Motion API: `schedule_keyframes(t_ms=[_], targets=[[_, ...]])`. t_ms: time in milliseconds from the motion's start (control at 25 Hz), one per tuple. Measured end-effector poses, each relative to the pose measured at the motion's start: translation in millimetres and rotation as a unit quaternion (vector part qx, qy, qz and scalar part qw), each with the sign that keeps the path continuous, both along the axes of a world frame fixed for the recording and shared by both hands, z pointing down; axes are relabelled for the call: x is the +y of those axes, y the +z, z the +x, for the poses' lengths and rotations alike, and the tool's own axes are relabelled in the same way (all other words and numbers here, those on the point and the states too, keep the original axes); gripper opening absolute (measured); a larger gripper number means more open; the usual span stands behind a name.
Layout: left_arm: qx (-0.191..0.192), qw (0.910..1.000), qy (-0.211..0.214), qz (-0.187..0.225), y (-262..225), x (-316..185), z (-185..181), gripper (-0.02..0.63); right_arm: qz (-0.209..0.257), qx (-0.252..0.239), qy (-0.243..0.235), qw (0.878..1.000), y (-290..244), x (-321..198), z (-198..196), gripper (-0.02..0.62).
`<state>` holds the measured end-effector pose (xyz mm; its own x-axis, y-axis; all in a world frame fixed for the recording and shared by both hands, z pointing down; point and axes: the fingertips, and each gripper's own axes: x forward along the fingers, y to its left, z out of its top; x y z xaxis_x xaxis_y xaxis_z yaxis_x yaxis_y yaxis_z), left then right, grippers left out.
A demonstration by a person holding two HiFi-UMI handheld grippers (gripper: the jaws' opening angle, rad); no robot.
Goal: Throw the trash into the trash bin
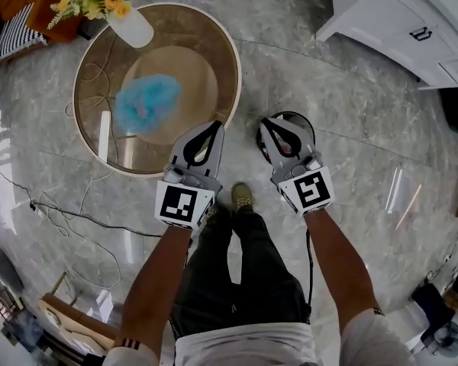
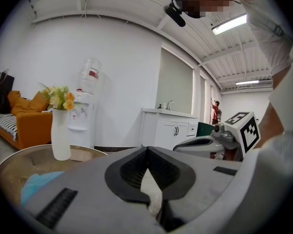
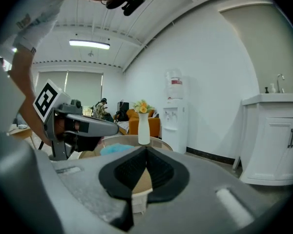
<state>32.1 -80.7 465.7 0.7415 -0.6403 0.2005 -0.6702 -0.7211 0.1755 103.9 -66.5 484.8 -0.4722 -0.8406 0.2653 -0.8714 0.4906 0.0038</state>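
A crumpled blue wad [image 1: 146, 104] lies on the round glass-topped table [image 1: 233, 67]; it also shows low left in the left gripper view [image 2: 36, 186]. A black round bin [image 1: 304, 126] stands on the floor right of the table, mostly hidden under my right gripper [image 1: 266, 122]. My left gripper [image 1: 216, 126] hovers at the table's near edge, a little right of the wad. Both grippers are shut, tips touching [image 2: 147, 148] [image 3: 146, 148]. I can make out nothing held in either; only pale background shows through the hollow behind the tips.
A white vase with yellow flowers [image 1: 130, 25] and a white strip [image 1: 104, 136] sit on the table. White cabinets [image 1: 397, 17] stand at the back right. Cables [image 1: 69, 212] trail over the marble floor on the left. A water dispenser [image 2: 85, 106] and an orange sofa [image 2: 34, 123] line the wall.
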Motion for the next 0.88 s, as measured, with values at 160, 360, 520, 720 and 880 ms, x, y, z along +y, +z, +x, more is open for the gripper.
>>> schedule_keyframes(t_ms=[160,360,520,720,880], targets=[[-0.005,0.9992,-0.038,0.003,-1.9,-8.2,-40.5,0.0,0.013,-0.002,-0.048,0.999,-8.1,-15.0,-50.3,0.002],[-0.019,0.9967,-0.078,0.004,-0.1,-15.7,-96.7,0.0,0.014,-0.019,-0.105,0.994,-19.8,-30.8,-121.7,0.002],[-0.036,0.9939,-0.105,0.002,5.0,-19.6,-135.7,0.0,0.016,-0.026,-0.151,0.988,-19.2,-39.7,-170.9,0.002],[-0.057,0.9896,-0.132,-0.011,17.3,-25.4,-183.7,0.0,0.006,-0.026,-0.184,0.983,-12.5,-51.5,-223.0,0.002],[-0.066,0.9865,-0.15,-0.003,24.4,-37.8,-212.7,0.0,0.006,-0.024,-0.203,0.979,-4.7,-66.5,-251.6,0.002]])
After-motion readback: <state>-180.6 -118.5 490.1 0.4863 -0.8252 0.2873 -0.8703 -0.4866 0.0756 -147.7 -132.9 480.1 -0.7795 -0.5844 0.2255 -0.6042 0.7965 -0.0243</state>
